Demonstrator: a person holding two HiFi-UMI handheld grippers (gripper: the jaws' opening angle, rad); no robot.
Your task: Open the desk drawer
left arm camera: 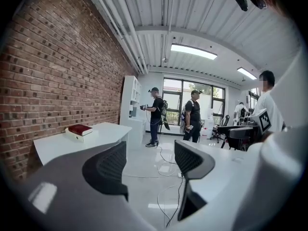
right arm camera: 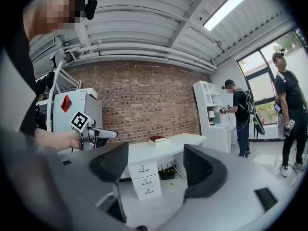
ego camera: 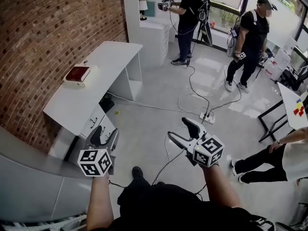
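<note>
A white desk (ego camera: 103,61) stands along the brick wall, with a stack of three shut drawers (ego camera: 97,124) under its near end. In the right gripper view the drawers (right arm camera: 144,178) show dark handles, one on each front. A red book (ego camera: 77,73) lies on a white box on the desktop. My left gripper (ego camera: 104,134) hangs open just in front of the drawers, with nothing between its jaws. It points down the room past the desk (left arm camera: 57,142). My right gripper (ego camera: 179,129) is open and empty over the floor, to the right of the drawers and aimed at them.
Cables and a power strip (ego camera: 207,117) lie on the floor beyond my right gripper. Two standing people (ego camera: 188,18) with grippers are at the far end beside a white shelf unit (ego camera: 147,18). A seated person (ego camera: 276,160) and another table (ego camera: 292,102) are on the right.
</note>
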